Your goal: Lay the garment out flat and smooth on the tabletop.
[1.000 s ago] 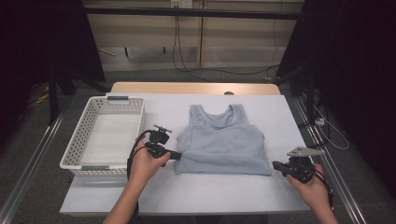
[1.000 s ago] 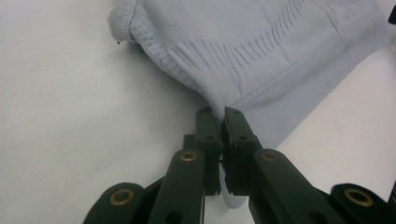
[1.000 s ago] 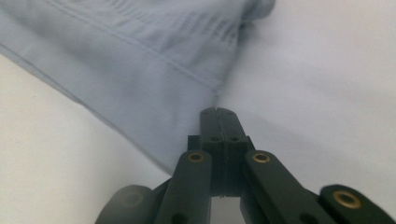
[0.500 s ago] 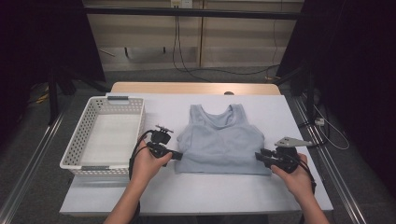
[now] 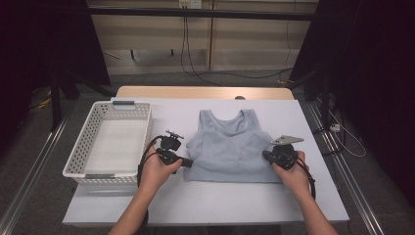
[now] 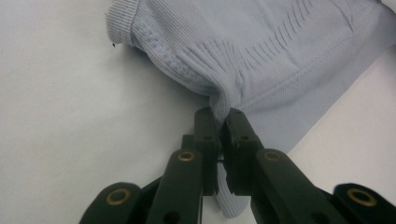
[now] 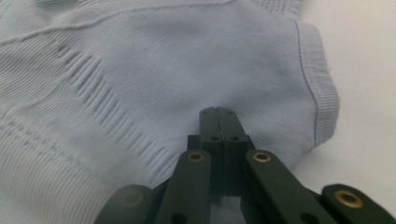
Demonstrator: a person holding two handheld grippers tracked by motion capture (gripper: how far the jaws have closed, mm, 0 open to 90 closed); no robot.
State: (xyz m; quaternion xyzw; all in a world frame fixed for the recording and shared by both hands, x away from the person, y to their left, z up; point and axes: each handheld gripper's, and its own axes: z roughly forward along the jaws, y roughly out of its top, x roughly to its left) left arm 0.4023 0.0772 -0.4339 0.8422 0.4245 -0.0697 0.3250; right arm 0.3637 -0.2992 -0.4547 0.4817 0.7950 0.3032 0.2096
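While the left gripper [image 6: 219, 116] pinches the top [image 5: 229, 147] (pale blue), the right gripper [image 7: 218, 112] is closed.

The top [image 5: 230, 147] lies mid-table [image 5: 205, 200], the basket [image 5: 80, 156] just left, seemingly apart

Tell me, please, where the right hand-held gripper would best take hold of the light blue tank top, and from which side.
Probably at its side edge near the lower corner, coming in level from the person's right. The tank top lies flat on the table, so only its edges offer a fold to pinch. The right hand-held gripper sits shut over that side; the left hand-held gripper already pinches the opposite edge.
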